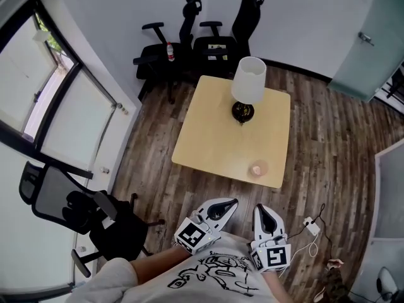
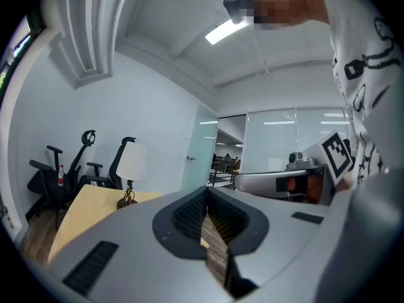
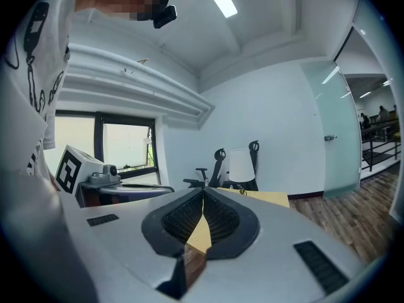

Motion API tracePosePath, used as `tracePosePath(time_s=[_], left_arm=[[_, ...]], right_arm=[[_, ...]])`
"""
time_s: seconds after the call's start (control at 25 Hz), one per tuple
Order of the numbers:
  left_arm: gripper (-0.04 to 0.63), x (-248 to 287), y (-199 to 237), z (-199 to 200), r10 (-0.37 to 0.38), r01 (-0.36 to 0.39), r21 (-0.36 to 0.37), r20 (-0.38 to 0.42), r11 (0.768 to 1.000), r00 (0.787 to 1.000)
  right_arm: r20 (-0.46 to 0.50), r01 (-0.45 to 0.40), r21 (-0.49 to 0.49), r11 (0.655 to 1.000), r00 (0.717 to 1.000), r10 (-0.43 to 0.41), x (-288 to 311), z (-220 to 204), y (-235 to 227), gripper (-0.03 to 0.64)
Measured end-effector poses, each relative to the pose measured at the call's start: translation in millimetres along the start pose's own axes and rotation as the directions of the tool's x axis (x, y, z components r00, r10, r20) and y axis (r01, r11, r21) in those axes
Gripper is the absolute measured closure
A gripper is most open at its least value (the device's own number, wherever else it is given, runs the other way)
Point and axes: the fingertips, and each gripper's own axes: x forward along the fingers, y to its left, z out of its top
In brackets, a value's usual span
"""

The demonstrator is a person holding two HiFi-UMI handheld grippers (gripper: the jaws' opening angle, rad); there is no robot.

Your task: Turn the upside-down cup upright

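so the room is an office with dark wood-plank floor [image 1: 145, 144] and a square light-wood table [image 1: 214, 131] roughly in the middle. on the far half of the table there's a lamp [image 1: 248, 81] with a white shade and a dark base. two black office chairs [image 1: 189, 43] are parked against the far wall, and the left one has a small bottle [image 1: 169, 51] with a red band on its seat. a third black mesh chair [image 1: 69, 201] sits by the big window [image 1: 44, 100] on the left. there's a frosted glass door [image 1: 372, 36] at top right, plus a white plug and cable [image 1: 309, 225] on the floor to the right.

the cup [image 1: 257, 168] is a little pinkish see-through thing on the table's near edge, toward the right corner, well apart from the lamp. it stands on end, so its long axis runs straight up and down. from almost directly overhead it just reads as a round blob, and honestly i can't tell which end is up from here.

left gripper [image 1: 232, 202] and right gripper [image 1: 260, 208] are both held close to the person's white printed shirt [image 1: 214, 273]. they're over the floor, short of the table, pointing toward it, with the cup ahead and not touched. both have their jaws pressed together with nothing between them, only floor and table edge showing through the slit.
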Motion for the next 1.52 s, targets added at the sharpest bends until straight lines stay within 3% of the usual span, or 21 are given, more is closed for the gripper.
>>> tracePosePath(time_s=[0.28,0.52,0.88,1.04,1.52], left_arm=[[0.584,10,46,12,-0.003,0.003,-0.02,0.017,1.0,1.0],[0.584,27,56,8,-0.033,0.033,-0.029,0.001,0.999,0.999],[0.584,48,49,0,-0.032,0.031,-0.015,-0.037,0.999,0.999],[0.584,63,46,8,-0.023,0.023,-0.003,-0.02,1.0,1.0],[0.584,97,27,-5,-0.02,0.018,-0.033,-0.072,0.999,0.997]], right_arm=[[-0.006,-0.004,-0.018,1.0,1.0,0.004,48,11,-2,0.594],[-0.019,0.006,-0.002,1.0,1.0,-0.006,63,6,-12,0.594],[-0.015,0.005,0.024,1.0,1.0,-0.005,62,5,-41,0.594],[0.0,0.008,0.023,1.0,1.0,-0.008,57,14,-62,0.594],[-0.046,-0.007,0.03,1.0,0.999,0.008,45,3,-90,0.594]])
